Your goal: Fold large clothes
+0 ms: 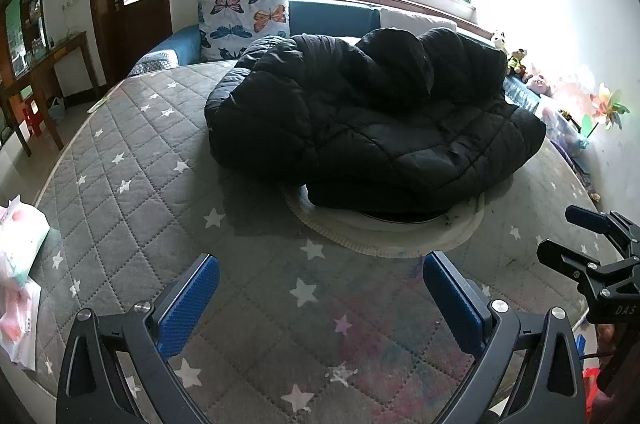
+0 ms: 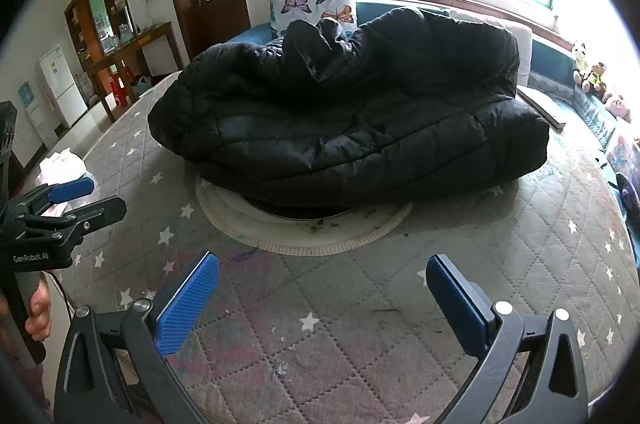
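Observation:
A big black puffer jacket (image 1: 372, 116) lies bunched in a thick bundle on the grey star-patterned mattress (image 1: 168, 184), over a round white mat (image 1: 384, 236). The same jacket (image 2: 348, 120) fills the middle of the right wrist view. My left gripper (image 1: 320, 276) is open above the near mattress, short of the jacket, with nothing between its blue pads. My right gripper (image 2: 322, 280) is also open and holds nothing, likewise short of the jacket. Each gripper shows in the other's view: the right gripper (image 1: 568, 232) at the right edge, the left gripper (image 2: 102, 194) at the left edge, held by a hand (image 2: 38, 312).
A butterfly pillow (image 1: 244, 20) and blue cushions stand behind the jacket under the window. Soft toys (image 1: 516, 60) line the right wall. A plastic bag (image 1: 20, 264) lies at the mattress's left edge. A wooden table (image 1: 44, 72), a shelf and a door stand at left.

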`<state>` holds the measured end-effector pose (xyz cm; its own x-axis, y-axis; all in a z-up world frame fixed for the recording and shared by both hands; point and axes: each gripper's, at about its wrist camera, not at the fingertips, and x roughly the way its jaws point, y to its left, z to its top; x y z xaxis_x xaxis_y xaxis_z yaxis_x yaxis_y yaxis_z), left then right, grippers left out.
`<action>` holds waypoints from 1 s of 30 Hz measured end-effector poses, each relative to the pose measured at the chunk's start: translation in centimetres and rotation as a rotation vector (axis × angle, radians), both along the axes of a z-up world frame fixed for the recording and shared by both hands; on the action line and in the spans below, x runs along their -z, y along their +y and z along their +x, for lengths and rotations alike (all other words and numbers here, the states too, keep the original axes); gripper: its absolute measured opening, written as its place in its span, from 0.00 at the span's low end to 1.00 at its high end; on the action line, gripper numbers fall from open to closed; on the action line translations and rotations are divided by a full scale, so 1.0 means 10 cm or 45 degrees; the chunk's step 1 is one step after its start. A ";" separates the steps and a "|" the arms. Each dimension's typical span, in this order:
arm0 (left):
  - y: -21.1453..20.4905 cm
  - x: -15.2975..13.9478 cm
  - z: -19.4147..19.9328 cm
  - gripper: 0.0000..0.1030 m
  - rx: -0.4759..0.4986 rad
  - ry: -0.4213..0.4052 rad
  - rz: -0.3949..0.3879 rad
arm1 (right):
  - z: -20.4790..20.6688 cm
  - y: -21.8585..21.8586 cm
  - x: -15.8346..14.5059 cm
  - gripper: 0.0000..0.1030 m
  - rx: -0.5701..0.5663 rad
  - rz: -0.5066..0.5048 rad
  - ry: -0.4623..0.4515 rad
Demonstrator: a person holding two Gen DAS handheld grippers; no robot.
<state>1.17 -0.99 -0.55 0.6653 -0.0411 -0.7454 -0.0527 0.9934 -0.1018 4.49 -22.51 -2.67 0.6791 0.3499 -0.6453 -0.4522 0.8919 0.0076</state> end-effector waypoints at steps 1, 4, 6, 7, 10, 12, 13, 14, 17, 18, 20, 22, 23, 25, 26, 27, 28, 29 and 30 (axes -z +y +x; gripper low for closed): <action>0.00 0.00 0.01 1.00 0.000 0.002 0.000 | 0.01 0.01 0.00 1.00 0.000 -0.002 0.001; -0.01 0.01 0.03 1.00 0.003 0.009 -0.005 | 0.03 0.01 0.01 1.00 -0.004 -0.007 0.007; -0.01 0.01 0.03 1.00 0.005 0.012 -0.003 | 0.04 0.02 0.02 1.00 -0.007 -0.008 0.009; -0.01 0.01 0.04 1.00 0.006 0.012 -0.002 | 0.04 0.02 0.02 1.00 -0.008 -0.009 0.011; -0.01 0.02 0.06 1.00 0.007 0.016 0.000 | 0.05 0.04 0.02 1.00 -0.011 -0.012 0.015; -0.01 0.02 0.08 1.00 0.007 0.018 0.000 | 0.07 0.05 0.03 1.00 -0.016 -0.015 0.022; -0.01 0.02 0.08 1.00 0.008 0.018 0.001 | 0.08 0.05 0.03 1.00 -0.017 -0.018 0.024; -0.01 0.02 0.09 1.00 0.007 0.020 0.002 | 0.08 0.06 0.04 1.00 -0.019 -0.022 0.026; -0.01 0.03 0.11 1.00 0.007 0.027 0.003 | 0.10 0.07 0.04 1.00 -0.025 -0.022 0.031; -0.01 0.03 0.12 1.00 0.007 0.029 0.004 | 0.11 0.08 0.04 1.00 -0.027 -0.021 0.032; -0.01 0.04 0.14 1.00 0.007 0.032 0.005 | 0.11 0.08 0.04 1.00 -0.028 -0.022 0.033; 0.00 0.05 0.15 1.00 0.008 0.035 0.004 | 0.12 0.09 0.04 1.00 -0.031 -0.025 0.033; 0.00 0.05 0.16 1.00 0.008 0.036 0.004 | 0.13 0.10 0.04 1.00 -0.033 -0.025 0.034; 0.01 0.05 0.17 1.00 0.008 0.038 0.004 | 0.13 0.11 0.04 1.00 -0.036 -0.025 0.035; 0.01 0.05 0.17 1.00 0.009 0.038 0.006 | 0.14 0.11 0.05 1.00 -0.038 -0.026 0.035; 0.01 0.05 0.17 1.00 0.009 0.038 0.006 | 0.14 0.11 0.04 1.00 -0.039 -0.028 0.035; 0.01 0.05 0.18 1.00 0.010 0.040 0.008 | 0.15 0.11 0.05 1.00 -0.039 -0.029 0.035; 0.01 0.06 0.18 1.00 0.010 0.042 0.011 | 0.15 0.12 0.05 1.00 -0.040 -0.028 0.035; 0.01 0.06 0.19 1.00 0.011 0.044 0.013 | 0.16 0.12 0.05 1.00 -0.041 -0.028 0.036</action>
